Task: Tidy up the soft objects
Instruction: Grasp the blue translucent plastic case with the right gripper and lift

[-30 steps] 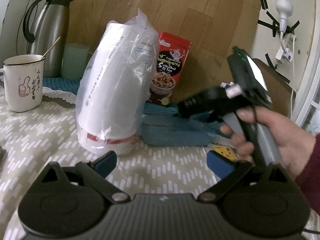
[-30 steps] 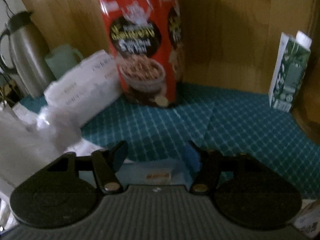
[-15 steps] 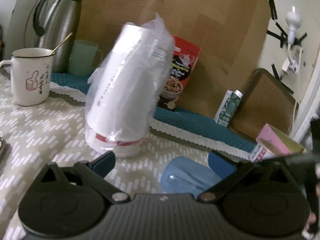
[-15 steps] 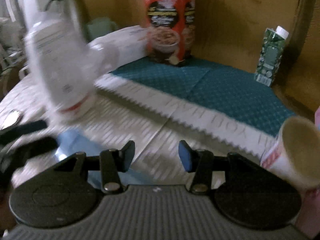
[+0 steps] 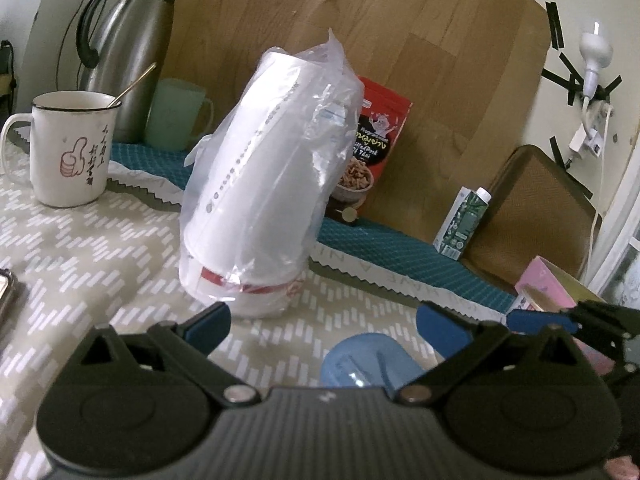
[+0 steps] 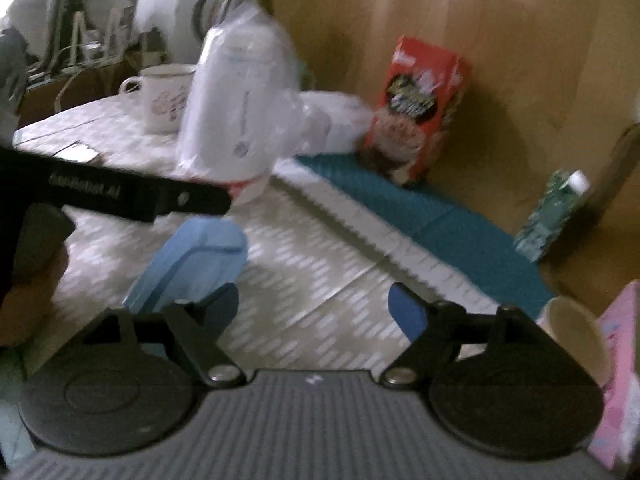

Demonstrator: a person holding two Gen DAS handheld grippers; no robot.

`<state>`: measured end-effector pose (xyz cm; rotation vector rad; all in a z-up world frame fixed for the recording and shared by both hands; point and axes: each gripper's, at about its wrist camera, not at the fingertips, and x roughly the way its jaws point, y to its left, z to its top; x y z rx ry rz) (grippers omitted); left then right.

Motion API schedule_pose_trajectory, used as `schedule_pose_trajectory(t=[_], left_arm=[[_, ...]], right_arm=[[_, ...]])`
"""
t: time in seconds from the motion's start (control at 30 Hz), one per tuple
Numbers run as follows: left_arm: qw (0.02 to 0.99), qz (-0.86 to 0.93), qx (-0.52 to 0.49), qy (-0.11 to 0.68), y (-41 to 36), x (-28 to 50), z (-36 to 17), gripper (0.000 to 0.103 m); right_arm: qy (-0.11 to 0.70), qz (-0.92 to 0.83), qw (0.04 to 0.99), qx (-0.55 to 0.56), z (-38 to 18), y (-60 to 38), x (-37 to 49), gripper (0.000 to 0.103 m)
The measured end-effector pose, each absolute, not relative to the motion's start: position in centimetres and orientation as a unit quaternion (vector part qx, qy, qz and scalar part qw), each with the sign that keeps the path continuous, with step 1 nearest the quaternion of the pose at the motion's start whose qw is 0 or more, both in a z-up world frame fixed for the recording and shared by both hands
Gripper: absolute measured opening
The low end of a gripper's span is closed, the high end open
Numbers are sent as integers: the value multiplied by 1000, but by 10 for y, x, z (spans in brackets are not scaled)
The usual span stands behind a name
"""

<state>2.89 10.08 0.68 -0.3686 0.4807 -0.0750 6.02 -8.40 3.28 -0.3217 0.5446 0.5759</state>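
A soft light-blue pack (image 5: 368, 360) lies on the patterned tablecloth (image 5: 100, 248), low between the fingers of my left gripper (image 5: 324, 328), which is open and does not press it. A clear plastic bag of stacked white paper cups (image 5: 264, 184) stands upright just beyond. My right gripper (image 6: 316, 308) is opening, with nothing between its jaws. In its view the blue pack (image 6: 192, 264) lies beside its left finger, under the black arm of the left gripper (image 6: 120, 196). The right gripper's tip (image 5: 560, 320) shows at the right edge of the left wrist view.
A white mug with a spoon (image 5: 68, 152), a steel jug (image 5: 128, 64) and a green cup (image 5: 176, 116) stand at the back left. A red snack bag (image 6: 420, 108) and a green carton (image 6: 552, 216) stand on the teal mat (image 6: 460, 232). A paper cup (image 6: 572, 332) and a pink box (image 6: 620, 380) sit right.
My right gripper has swung back from the snack bag to the near right, rolled, and its jaws now stand wider. The blue pack now lies on the cloth before my left gripper.
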Motion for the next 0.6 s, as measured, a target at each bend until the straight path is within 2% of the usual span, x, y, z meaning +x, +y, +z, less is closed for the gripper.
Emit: schedule_pose_trajectory(t=[0.37,0.5,0.57,0.6], left_arm=[[950,-37,-199,239,106,27,5,102],[949,-38,-198,242,106,28,5,102],[949,-39,-197,243,105,29,5,102],[949,-41,-196,244,106,30,4,102]], right_arm=[[270,332,896,-116,22,-65,17,93],[284,323,897,-105,14,-58,19,94],[299,316,894,-107,5,-54,20,92],[301,314,894,-111,1,-53,18,87]])
